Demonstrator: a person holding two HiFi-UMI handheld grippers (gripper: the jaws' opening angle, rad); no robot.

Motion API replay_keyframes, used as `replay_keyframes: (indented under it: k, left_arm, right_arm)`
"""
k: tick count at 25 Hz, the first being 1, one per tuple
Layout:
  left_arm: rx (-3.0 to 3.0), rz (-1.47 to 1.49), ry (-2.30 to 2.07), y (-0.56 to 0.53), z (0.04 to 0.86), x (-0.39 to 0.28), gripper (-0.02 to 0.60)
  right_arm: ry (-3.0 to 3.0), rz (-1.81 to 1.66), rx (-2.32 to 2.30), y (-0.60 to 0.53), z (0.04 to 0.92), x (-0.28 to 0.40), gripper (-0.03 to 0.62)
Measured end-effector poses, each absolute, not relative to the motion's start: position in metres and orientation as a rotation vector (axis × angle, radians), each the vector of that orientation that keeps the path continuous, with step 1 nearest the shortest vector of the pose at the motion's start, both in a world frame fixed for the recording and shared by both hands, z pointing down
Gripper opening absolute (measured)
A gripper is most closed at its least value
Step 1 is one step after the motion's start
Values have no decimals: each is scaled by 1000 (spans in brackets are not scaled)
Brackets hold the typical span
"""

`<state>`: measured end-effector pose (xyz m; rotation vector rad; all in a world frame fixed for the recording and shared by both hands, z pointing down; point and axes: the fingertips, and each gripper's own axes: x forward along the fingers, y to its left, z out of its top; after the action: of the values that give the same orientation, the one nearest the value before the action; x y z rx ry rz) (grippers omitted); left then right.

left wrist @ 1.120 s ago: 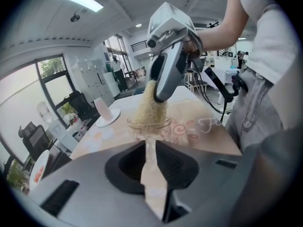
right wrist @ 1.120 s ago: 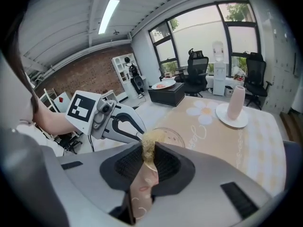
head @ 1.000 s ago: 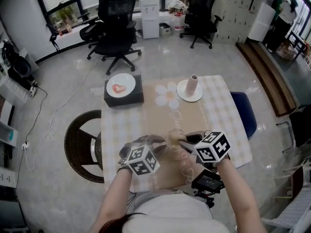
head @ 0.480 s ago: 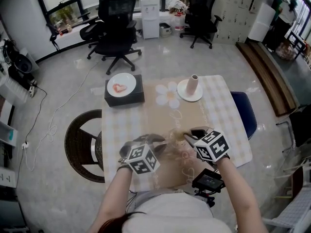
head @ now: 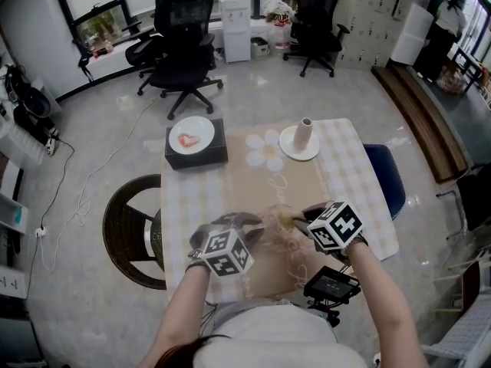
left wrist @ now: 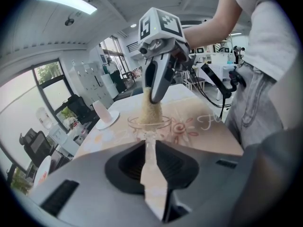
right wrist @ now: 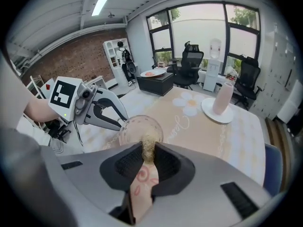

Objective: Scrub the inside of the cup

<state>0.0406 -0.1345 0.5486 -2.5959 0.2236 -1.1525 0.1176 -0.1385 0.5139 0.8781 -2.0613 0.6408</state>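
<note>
The cup (right wrist: 131, 130) is a clear stemmed glass near the near edge of the surface (head: 201, 194), about midway along it, over a beige runner (head: 285, 182). In the head view it is little more than a faint glint between the two marker cubes, and its outline is hard to follow.

The left hand-held gripper (left wrist: 147, 144) is clenched on the cup's stem, with its pads pressing from both sides. Its jaws hide the foot of the glass, so it cannot be told whether the cup rests on the surface or is held just above it.

The right hand-held gripper (right wrist: 148, 144) is clamped on a coarse beige scrubber (left wrist: 151, 110). The scrubber points down into the bowl of the cup. Its lower end sits inside the rim, and the upper end is covered by the jaws. Through the glass the tip is blurred, so contact with the bottom cannot be judged.

Toward the far right corner stands a white saucer (head: 290, 152) carrying a tall pale vessel (head: 305, 133). The kind of vessel is not clear. Toward the far left corner a black box (head: 198, 159) holds a white plate (head: 201, 129) with something reddish on it, too small to identify.

A wicker chair (head: 126, 228) is partly tucked under the left edge. A blue seat (head: 386, 179) shows past the right edge, mostly covered by the cloth.
</note>
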Motion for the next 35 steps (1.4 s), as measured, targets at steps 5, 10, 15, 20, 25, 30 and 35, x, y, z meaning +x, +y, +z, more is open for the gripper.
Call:
replay_keyframes:
  k: [5,10,15,20,25,30,35]
  left_arm:
    - [-2601,-1154,230,-136,549,41,61]
    - [-2616,-1166,248,-139,550,38,61]
    - [-2609,-1176,256,-139,551,37,61]
    - [-2588,-1194,264,-141,553,35,61]
    - [-2579,-1197,268,-142,553,34,61]
    - [-2580,-1186,265,-142,553,37,61]
    - [-2581,-1186,262,-140,551,37,61]
  right_arm:
    - [-2082,754,833,-128,518,112,67]
    - [-2132,814,765,-122,517,99,66]
    - [-2199,866,705,-119,511,82,66]
    - [-2250,897,699,-125,509,73,66]
    - [-2266,904,730,-133,508,71,66]
    - [-2207,803,770,-140,521,76,66]
    - [-2169,746,723,-136,524,72,66]
